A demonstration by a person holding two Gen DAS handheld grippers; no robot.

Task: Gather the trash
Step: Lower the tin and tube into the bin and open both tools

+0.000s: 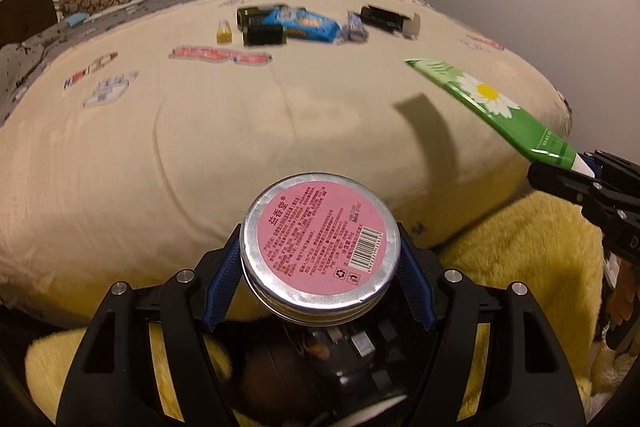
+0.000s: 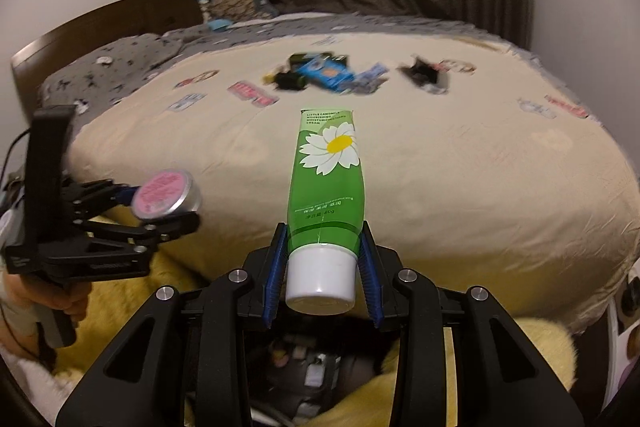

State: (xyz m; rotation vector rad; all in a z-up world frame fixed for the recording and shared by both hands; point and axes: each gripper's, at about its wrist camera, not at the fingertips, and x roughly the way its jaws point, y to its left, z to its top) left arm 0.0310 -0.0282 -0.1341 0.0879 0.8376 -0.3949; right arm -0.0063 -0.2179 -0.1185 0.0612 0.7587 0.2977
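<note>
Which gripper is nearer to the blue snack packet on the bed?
Neither clearly. The left gripper, shut on a round tin, and the right gripper, shut on a green tube, both sit back at the bed's near edge, far from the blue packet.

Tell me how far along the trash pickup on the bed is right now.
Nothing visibly binned yet. In hand: the left gripper clamps a round tin, and the right gripper clamps a green hand cream tube. Left on the bed: a far cluster including a blue wrapper and dark containers.
</note>
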